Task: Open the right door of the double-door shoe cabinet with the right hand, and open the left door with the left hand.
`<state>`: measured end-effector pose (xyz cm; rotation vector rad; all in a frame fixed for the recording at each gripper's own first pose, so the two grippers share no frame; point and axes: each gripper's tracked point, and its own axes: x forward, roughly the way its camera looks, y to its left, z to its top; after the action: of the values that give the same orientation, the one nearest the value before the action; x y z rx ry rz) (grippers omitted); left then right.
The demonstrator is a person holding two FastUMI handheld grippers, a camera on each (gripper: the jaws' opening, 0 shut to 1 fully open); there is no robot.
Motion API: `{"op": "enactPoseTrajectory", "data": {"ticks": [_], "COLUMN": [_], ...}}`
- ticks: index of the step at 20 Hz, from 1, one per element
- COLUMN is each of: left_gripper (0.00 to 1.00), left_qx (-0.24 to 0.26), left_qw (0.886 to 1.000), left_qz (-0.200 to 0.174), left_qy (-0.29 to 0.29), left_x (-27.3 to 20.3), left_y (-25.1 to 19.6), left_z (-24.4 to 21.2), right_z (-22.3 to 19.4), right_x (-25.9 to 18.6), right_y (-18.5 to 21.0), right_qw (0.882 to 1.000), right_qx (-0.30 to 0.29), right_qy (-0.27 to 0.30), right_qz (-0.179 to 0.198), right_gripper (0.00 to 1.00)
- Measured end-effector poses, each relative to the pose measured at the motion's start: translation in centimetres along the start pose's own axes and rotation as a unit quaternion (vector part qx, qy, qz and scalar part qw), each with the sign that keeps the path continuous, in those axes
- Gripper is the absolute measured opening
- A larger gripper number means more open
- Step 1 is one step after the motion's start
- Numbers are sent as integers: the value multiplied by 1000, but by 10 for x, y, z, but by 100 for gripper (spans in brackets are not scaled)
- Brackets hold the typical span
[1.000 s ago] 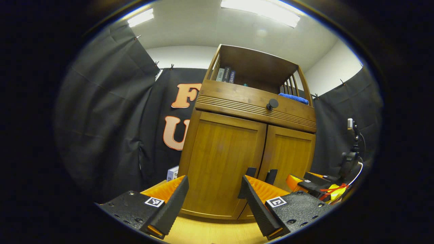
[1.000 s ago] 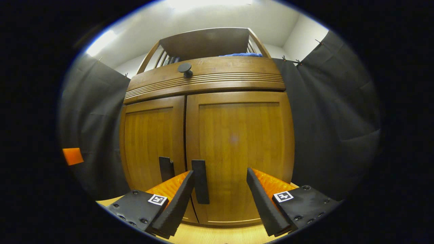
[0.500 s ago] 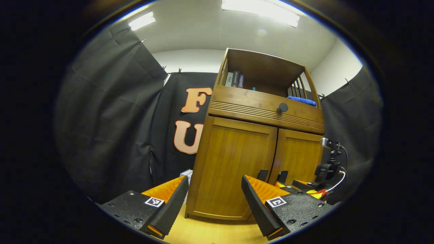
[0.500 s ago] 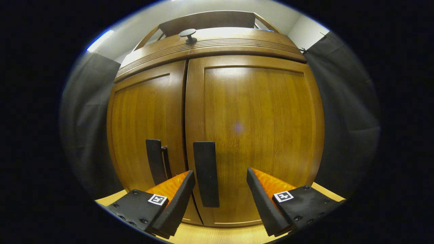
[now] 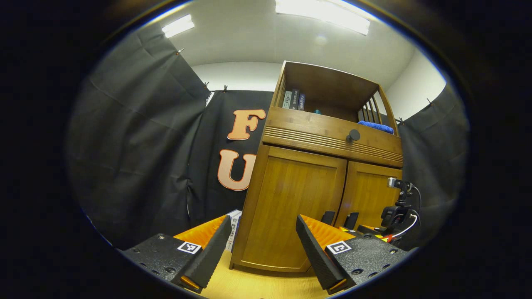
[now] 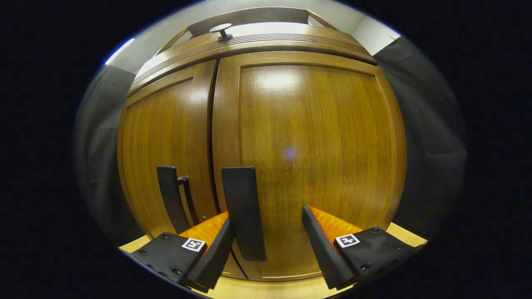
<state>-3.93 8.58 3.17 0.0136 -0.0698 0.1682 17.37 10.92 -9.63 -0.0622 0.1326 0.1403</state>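
Both tongs [image 6: 266, 249] gape before closed cabinet doors [image 6: 307, 158].

Closed shoe cabinet [image 5: 307, 199] beyond parted jaws

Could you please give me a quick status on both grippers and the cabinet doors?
Right gripper open, close to the right door handle, not gripping. Left gripper open, farther back. Both cabinet doors shut. Nothing in the way.

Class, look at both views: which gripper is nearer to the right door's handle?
Right. The right gripper is open close in front of the right door's handle. The left gripper is open farther back, facing the left door.
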Motion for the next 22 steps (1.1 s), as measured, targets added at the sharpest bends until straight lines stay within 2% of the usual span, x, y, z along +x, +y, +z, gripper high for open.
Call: {"op": "enactPoseTrajectory", "data": {"ticks": [3,4,5,7,9,10,12,13,14,18,20,21,22], "left_gripper": [94,94,94,94,94,94,94,94,94,91,98,91,91], "left_qx": [-3,-4,-4,-3,-1,-1,0,0,0,-2,-3,-4,-3], "left_qw": [1000,1000,1000,1000,1000,1000,1000,1000,1000,1000,1000,1000,1000], "left_qz": [-6,-8,-10,-12,-14,-14,-11,-9,-8,-3,0,-5,-8], "left_qy": [-1,-1,-2,-2,-1,-1,-2,-2,-1,0,-5,-6,-6], "left_x": [5,5,5,6,6,6,7,8,8,9,11,11,10], "left_y": [-3,-4,-5,-5,-6,-6,-5,-5,-4,-2,-2,-4,-4], "left_z": [1,1,2,0,0,1,0,0,0,-1,1,2,3], "right_z": [-1,-1,-1,-1,-1,-1,-1,-3,-2,-3,-5,-5,-5], "right_x": [1,0,1,1,3,2,0,3,1,1,0,1,1], "right_y": [-1,-2,-1,2,6,10,14,17,23,27,28,29,30], "right_qw": [1000,1000,1000,1000,1000,1000,1000,1000,999,999,998,998,998], "right_qx": [1,1,2,4,5,4,-7,-10,-9,-20,-34,-22,-15], "right_qy": [7,9,10,9,9,11,14,18,15,15,26,28,29], "right_qz": [1,2,3,9,10,16,19,21,31,45,54,55,56], "right_gripper": [98,92,98,92,90,81,70,71,60,48,43,40,37]}}
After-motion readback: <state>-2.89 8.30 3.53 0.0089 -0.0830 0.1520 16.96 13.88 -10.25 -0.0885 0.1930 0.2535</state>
